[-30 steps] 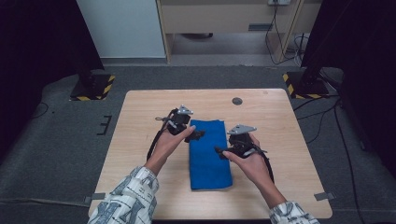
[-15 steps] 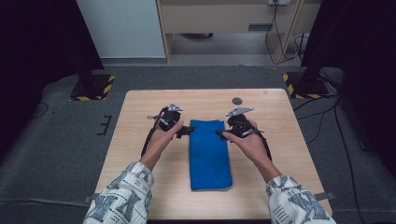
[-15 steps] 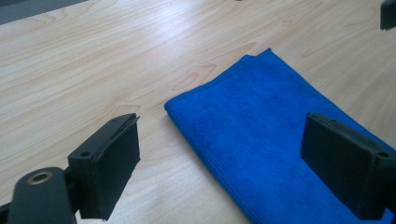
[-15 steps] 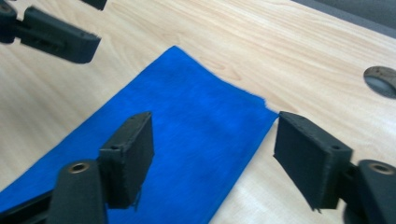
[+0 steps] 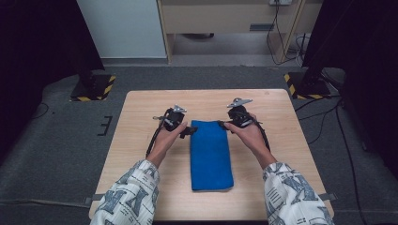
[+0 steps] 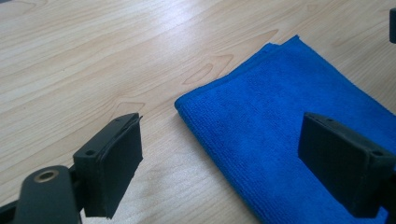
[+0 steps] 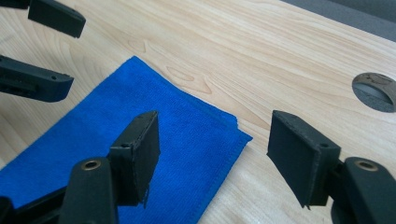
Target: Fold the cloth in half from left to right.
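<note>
folded blue cloth [image 5: 210,155] lies flat on the wooden table [image 5: 141,117], long side running away from me. my left gripper [image 5: 191,130] sits at its far left corner: jaws wide, the corner between them, pads clear of the fabric; they have just been easing inward. my right gripper [image 5: 222,124] sits at the far right corner: jaws parted but narrower, just been closing, the corner lying under the gap, no pad pressing it. round cable hole [image 7: 376,91] in the table beyond the right corner.
</note>
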A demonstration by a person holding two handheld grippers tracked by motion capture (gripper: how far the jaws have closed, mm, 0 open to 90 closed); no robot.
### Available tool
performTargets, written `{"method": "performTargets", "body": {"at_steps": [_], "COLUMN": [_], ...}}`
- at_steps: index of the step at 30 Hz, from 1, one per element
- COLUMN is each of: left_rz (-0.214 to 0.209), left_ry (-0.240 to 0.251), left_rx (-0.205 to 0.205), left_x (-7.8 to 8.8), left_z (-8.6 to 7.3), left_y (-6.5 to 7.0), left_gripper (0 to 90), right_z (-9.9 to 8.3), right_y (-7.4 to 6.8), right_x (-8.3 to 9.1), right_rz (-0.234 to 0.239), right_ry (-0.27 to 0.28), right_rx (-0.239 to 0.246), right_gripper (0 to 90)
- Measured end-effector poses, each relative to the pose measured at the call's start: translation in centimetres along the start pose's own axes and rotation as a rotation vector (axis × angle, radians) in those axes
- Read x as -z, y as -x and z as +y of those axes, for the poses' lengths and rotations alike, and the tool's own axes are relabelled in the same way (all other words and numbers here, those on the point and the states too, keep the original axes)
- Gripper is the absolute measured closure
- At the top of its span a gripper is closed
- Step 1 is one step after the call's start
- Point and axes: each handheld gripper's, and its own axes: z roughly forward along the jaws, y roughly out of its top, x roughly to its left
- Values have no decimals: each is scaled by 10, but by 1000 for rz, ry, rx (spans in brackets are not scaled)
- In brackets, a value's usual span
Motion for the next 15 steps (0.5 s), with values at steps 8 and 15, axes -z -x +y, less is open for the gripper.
{"method": "performTargets", "body": {"at_steps": [8, 15], "left_rz": [8, 29], "left_ry": [0, -20], "left_rx": [24, 49], "left_x": [-11, -18], "left_z": [-2, -6], "left_y": [-8, -15], "left_gripper": [143, 171], "right_z": [3, 4], "right_y": [5, 13], "right_x": [-21, -35], "right_rz": [18, 26], "right_ry": [-38, -55], "right_rx": [17, -6], "right_gripper": [389, 463]}}
